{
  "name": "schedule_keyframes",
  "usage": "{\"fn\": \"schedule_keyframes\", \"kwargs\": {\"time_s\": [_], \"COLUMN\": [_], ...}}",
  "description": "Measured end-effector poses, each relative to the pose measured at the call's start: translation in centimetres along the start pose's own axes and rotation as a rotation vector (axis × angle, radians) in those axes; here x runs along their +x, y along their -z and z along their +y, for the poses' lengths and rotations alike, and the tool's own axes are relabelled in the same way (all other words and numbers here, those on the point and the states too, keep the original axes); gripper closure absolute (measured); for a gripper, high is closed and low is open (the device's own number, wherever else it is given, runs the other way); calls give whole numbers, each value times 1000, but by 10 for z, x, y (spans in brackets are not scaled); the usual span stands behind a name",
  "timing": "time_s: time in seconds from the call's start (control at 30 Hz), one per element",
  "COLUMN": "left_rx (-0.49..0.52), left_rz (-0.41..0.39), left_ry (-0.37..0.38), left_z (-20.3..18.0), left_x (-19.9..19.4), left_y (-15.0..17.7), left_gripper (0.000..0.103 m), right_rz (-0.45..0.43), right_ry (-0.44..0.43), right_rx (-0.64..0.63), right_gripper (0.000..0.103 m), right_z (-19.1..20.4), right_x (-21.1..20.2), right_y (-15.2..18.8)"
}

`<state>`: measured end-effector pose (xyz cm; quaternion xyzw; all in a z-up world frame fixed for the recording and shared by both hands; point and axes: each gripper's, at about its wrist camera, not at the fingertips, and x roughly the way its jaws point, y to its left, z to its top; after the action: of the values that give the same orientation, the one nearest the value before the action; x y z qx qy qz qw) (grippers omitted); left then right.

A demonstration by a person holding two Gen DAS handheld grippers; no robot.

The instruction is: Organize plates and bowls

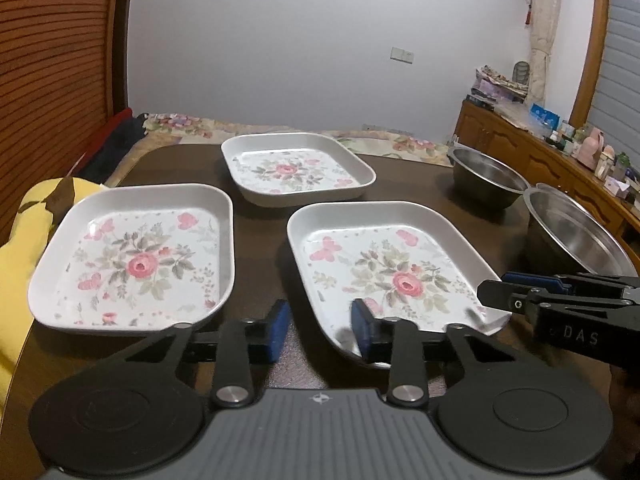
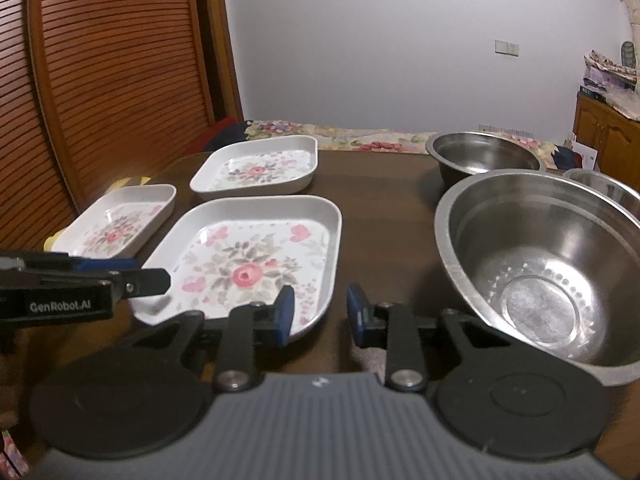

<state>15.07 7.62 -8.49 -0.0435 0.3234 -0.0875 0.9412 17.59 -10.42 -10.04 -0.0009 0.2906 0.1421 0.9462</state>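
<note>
Dark wooden table [image 1: 400,176] carrying three floral rectangular plates and steel bowls. Left plate [image 1: 136,256] lies at the table's left edge; far plate [image 1: 296,168] lies toward the back; near plate [image 1: 392,272] lies in front, between the two grippers. Left gripper [image 1: 320,330] — jaws partly open, nothing clamped; its right pad sits over the near plate's front-left rim, its left pad outside it. Right gripper [image 2: 318,314] — jaws likewise partly open and empty; its left pad overlaps the same plate's front-right corner. Large bowl [image 2: 548,264] stands just right of this gripper; a second bowl [image 2: 484,156] behind it; a third bowl [image 2: 608,188] shows at the right edge
</note>
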Motion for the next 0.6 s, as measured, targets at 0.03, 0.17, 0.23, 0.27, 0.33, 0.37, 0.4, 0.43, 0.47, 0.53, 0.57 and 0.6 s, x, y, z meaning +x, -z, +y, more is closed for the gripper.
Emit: {"fn": "schedule_keyframes", "kwargs": {"time_s": [0.03, 0.17, 0.23, 0.27, 0.33, 0.37, 0.4, 0.43, 0.47, 0.53, 0.57, 0.6], "left_rx": [0, -1, -8, -10, -4, -5, -8, -14, -19, -15, -14, -18], "left_rz": [1, 4, 0, 0, -3, -3, -2, 0, 3, 7, 9, 8], "left_ry": [-3, -12, -19, -22, -25, -21, -14, -1, 10, 13, 18, 25], "left_z": [0, 2, 4, 5, 5, 5, 5, 6, 6, 6, 6, 7], "left_x": [1, 4, 5, 6, 6, 6, 6, 6, 6, 4, 2, -1], "left_y": [0, 0, 1, 1, 1, 1, 0, 0, 0, 1, 2, 3], "left_gripper": [74, 77, 77, 77, 78, 81, 85, 88, 91, 91, 91, 91], "right_rz": [2, 9, 4, 3, 6, 4, 5, 6, 5, 7, 9, 12], "right_ry": [2, -6, -4, -4, -2, -9, -14, -19, -37, -43, -43, -48], "right_rx": [4, 24, 22, 23, 24, 26, 29, 32, 34, 34, 29, 29], "right_gripper": [74, 77, 77, 78, 80, 83, 83, 84, 90, 90, 90, 90], "right_z": [0, -3, -2, -2, -3, -4, -4, -4, -4, -3, -3, -3], "right_x": [2, 6, 8, 8, 10, 10, 10, 10, 10, 9, 7, 6], "right_y": [0, 0, 1, 2, 3, 3, 3, 3, 4, 4, 5, 5]}}
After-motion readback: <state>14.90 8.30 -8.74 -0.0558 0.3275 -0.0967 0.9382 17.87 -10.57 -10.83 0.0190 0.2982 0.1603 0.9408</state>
